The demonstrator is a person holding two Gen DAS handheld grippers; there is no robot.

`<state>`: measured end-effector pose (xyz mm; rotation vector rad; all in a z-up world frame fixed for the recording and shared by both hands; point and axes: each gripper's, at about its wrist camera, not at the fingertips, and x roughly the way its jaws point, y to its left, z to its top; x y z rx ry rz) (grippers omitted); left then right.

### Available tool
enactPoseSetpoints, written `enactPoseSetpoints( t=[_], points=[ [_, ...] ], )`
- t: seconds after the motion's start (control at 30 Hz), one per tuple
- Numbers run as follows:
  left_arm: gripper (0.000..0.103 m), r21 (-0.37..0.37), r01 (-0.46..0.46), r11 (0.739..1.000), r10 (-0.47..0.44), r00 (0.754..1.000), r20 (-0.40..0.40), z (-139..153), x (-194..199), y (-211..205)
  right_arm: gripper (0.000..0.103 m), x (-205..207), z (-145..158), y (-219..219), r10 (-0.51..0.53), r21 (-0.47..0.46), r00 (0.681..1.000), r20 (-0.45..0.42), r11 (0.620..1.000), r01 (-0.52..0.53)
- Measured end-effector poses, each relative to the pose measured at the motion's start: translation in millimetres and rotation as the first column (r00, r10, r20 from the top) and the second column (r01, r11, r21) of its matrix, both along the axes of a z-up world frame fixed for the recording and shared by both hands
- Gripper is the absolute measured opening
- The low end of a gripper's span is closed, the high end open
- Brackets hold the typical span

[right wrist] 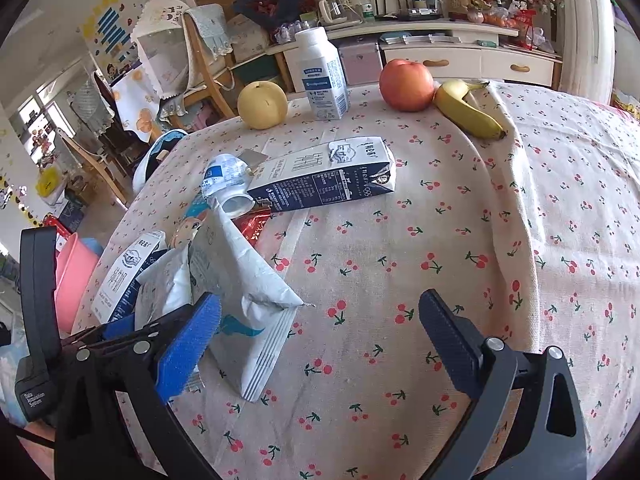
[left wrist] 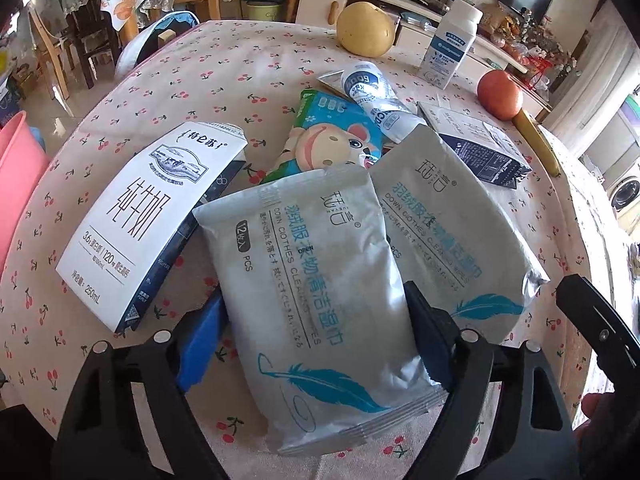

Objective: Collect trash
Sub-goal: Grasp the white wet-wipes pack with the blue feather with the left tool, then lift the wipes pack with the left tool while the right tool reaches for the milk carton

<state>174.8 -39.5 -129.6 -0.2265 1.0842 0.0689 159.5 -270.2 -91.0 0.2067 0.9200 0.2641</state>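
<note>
Left tool (left wrist: 316, 344) pitched steeply down over the trash pile, fingers straddling the near silver wipes pack (left wrist: 320, 280): blue pad (left wrist: 202, 344) off its left edge, dark pad (left wrist: 430, 332) against or just at its right edge. Cannot confirm both pads press, so it reads as released around the pack, not clamped. Right tool (right wrist: 320, 340) also angled down, spread wide over bare cherry-print surface (right wrist: 440, 240), nothing between the fingers; its blue pad sits just beside the second wipes pack (right wrist: 244, 280), contact unclear. Near pack: flat foil pouch, teal feather print, "DOWN CLOTHES CLEANING" text, lying on the surface and overlapping the second, identical pack (left wrist: 448, 216) to its right. That second pack is propped up and creased in the right wrist view. Pile around them: white milk carton (left wrist: 136, 224) on its side to the left, cartoon-print packet (left wrist: 324, 140) behind, crushed white-and-blue bottle (left wrist: 376, 100), dark-sided carton (left wrist: 476, 144) lying flat. Far edge: pear (left wrist: 366, 28), upright white bottle (left wrist: 450, 44), apple (left wrist: 500, 94), banana (right wrist: 468, 110). Pink bin (left wrist: 16, 184) off the left edge.
</note>
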Motion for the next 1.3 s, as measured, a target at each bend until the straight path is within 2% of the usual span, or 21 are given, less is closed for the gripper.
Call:
enactPoseSetpoints(
  t=[0.33, 0.63, 1.03, 1.17, 1.3],
  points=[
    [0.08, -0.072, 0.022, 0.997, -0.019, 0.999, 0.04, 5.1, -9.4, 8.8, 0.098, 0.1, -2.3, 5.1, 0.017, 0.024, 1.0, -0.009, 1.0, -0.016],
    [0.08, -0.09, 0.035, 0.995, -0.023, 0.991, 0.131, 28.9, -20.2, 26.4, 0.098, -3.0, -0.6, 16.7, 0.05, 0.016, 0.999, 0.015, 0.999, -0.05],
    [0.08, -0.194, -0.003, 0.981, 0.052, 0.967, 0.249, 58.2, -33.8, 85.7, 0.098, -17.5, 10.7, 48.7, 0.106, 0.023, 0.989, 0.104, 0.994, -0.109],
    [0.08, -0.191, -0.048, 0.98, 0.102, 0.952, 0.287, 67.2, -37.2, 116.7, 0.098, -25.1, 14.6, 69.9, 0.149, 0.0, 0.978, 0.144, 0.989, -0.15],
    [0.08, -0.166, -0.097, 0.981, 0.145, 0.939, 0.313, 71.9, -40.3, 145.2, 0.098, -27.1, 12.4, 92.9, 0.183, -0.001, 0.973, 0.142, 0.983, -0.185]
  ],
)
